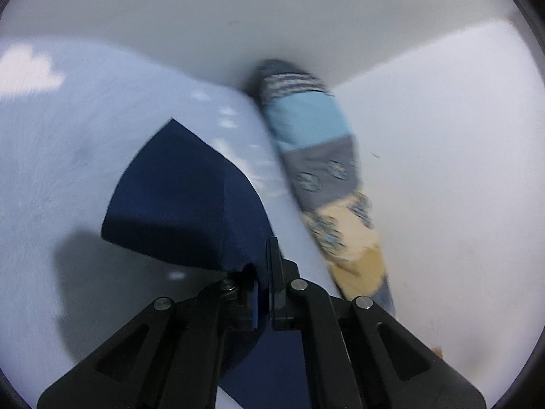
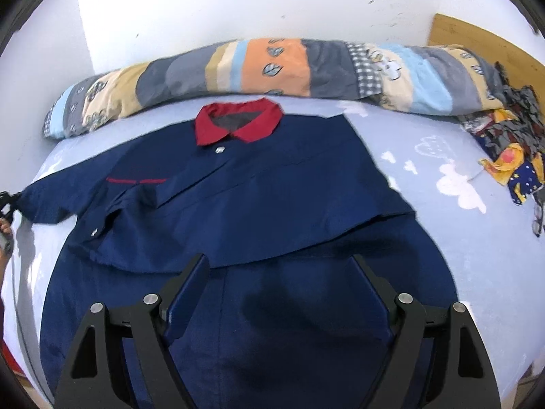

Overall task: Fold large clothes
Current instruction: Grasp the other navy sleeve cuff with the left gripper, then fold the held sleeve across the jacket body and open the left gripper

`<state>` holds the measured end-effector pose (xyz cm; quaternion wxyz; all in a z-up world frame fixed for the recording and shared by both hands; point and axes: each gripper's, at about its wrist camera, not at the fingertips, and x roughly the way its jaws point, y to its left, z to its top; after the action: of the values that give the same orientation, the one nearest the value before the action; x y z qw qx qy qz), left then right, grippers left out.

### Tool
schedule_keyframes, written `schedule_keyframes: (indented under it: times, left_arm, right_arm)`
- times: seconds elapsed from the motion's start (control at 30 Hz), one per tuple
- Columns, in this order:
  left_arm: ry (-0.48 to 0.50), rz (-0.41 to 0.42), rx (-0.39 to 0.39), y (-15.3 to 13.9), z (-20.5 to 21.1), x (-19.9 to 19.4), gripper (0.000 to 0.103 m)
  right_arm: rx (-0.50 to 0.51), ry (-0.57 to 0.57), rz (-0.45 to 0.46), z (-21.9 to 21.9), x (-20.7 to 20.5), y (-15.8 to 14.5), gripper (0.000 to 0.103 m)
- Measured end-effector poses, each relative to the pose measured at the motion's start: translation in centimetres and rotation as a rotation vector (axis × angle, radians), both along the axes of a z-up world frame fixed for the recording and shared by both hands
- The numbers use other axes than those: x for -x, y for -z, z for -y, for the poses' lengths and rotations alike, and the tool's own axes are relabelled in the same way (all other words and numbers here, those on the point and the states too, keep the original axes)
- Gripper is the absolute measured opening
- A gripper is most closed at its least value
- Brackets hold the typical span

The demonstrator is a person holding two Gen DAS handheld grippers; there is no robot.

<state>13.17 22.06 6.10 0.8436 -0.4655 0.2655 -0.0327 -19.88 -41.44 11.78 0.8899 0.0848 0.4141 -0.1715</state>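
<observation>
Clamped together, the jaws of the left gripper (image 1: 264, 255) pinch a fold of the navy shirt (image 2: 259, 204), apparently the end of a sleeve (image 1: 184, 201); the cloth rises between the two black fingers and fans out ahead and to the left of them. Just beyond that flap lies the pale blue bedsheet (image 1: 68, 153), printed with white clouds. Ahead and slightly right of the closed jaws, a long patchwork bolster (image 1: 316, 150) runs away toward the white wall (image 1: 238, 10); this view is blurred, so its pattern is hard to read there.

Spread wide, the jaws of the right gripper (image 2: 281, 262) hang over the lower part of the shirt with nothing between them, the navy cloth lying flat beneath and on both sides of the fingers. Directly ahead of the open jaws a folded edge crosses the garment, and farther on sits the red collar (image 2: 238, 122), with a small pale button just below it. Far to the left of these jaws, the sleeve stretches out to the frame edge, where the other gripper holds its tip. Beyond the collar the bolster lies crosswise against the wall. Ahead and to the right, a heap of patterned fabric (image 2: 511, 156) rests on the sheet, with a wooden headboard (image 2: 477, 41) behind it.
</observation>
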Motion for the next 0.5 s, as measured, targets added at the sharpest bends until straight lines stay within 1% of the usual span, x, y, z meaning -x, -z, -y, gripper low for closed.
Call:
schedule_keyframes:
  times: [0.13, 0.23, 0.4, 0.5]
  left_arm:
    - [0.12, 0.069, -0.091, -6.4, 4.5, 2.0, 0.001]
    - [0.19, 0.118, -0.124, -10.9, 8.1, 3.6, 0.001]
    - [0.295, 0.188, -0.15, -18.0, 14.4, 5.8, 0.001]
    - [0.371, 0.218, -0.163, -21.9, 19.2, 7.0, 0.001]
  right_arm:
    - [0.029, 0.037, 0.046, 1.0, 1.3, -1.5, 0.083]
    - [0.04, 0.093, 0.083, 2.6, 2.3, -2.7, 0.083]
    - [0.042, 0.188, 0.143, 5.7, 4.1, -4.5, 0.083]
    - [0.04, 0.245, 0.177, 7.6, 5.4, -5.5, 0.083]
